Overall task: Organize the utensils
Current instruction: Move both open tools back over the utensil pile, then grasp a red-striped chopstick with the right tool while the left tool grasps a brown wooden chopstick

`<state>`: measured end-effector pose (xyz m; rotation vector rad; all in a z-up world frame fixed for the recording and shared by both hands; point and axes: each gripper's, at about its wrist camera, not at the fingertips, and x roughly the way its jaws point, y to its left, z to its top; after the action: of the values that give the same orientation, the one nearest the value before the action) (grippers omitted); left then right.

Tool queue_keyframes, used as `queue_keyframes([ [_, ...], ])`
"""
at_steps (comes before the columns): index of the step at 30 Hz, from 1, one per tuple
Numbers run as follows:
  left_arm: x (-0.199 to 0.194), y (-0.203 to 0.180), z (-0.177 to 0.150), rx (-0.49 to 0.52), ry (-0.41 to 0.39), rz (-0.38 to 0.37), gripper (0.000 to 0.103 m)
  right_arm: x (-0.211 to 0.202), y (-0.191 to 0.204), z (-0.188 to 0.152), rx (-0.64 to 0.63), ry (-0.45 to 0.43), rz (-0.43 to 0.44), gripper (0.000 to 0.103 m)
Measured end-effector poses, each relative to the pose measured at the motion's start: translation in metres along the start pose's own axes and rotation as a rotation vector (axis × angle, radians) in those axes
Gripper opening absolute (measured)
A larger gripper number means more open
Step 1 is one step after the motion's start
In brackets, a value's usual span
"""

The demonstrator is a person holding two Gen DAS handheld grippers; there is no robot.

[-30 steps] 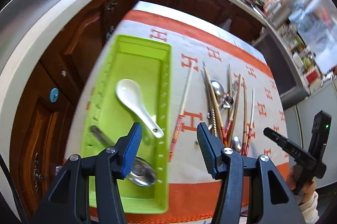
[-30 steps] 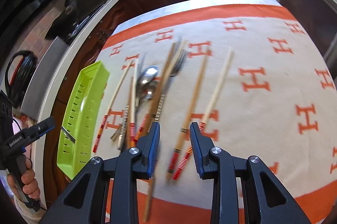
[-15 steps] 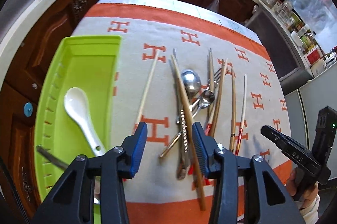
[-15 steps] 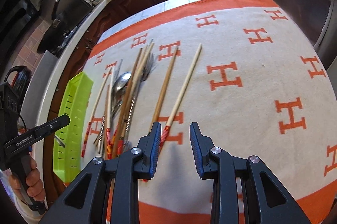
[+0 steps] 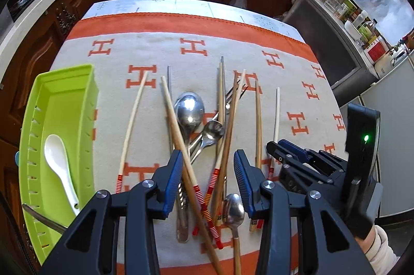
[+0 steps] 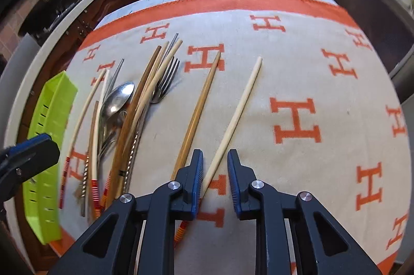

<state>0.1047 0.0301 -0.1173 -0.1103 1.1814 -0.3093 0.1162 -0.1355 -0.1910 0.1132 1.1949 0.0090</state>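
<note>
Orange-bordered cloth covers the surface; the right gripper [image 6: 214, 182] is closing around the pale chopstick [image 6: 240, 109], which runs lengthwise away between its jaws, untouched. Left gripper [image 5: 208, 182] hangs part-open above the utensil pile [image 5: 207, 135]

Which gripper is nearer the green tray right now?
Left. The left gripper hangs over the utensil pile beside the green tray; the right gripper, jaws closing around a pale chopstick, is beyond the pile.
</note>
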Motion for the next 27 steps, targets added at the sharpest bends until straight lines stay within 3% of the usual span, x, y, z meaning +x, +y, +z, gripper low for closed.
queue_keyframes([
  [6,0.011,-0.013,0.005,0.011,0.018,-0.024,0.039,0.001,0.009,-0.008,-0.089,-0.041,-0.075,0.010],
  [10,0.018,-0.029,0.008,0.041,0.025,-0.047,0.032,-0.005,-0.017,-0.014,0.001,-0.032,-0.028,0.006],
  [16,0.039,-0.058,0.007,0.107,0.036,-0.054,0.031,-0.018,-0.068,-0.033,0.178,-0.016,0.074,0.005],
  [27,0.088,-0.078,-0.007,0.167,0.074,0.026,0.029,-0.026,-0.086,-0.059,0.230,-0.037,0.141,0.006],
])
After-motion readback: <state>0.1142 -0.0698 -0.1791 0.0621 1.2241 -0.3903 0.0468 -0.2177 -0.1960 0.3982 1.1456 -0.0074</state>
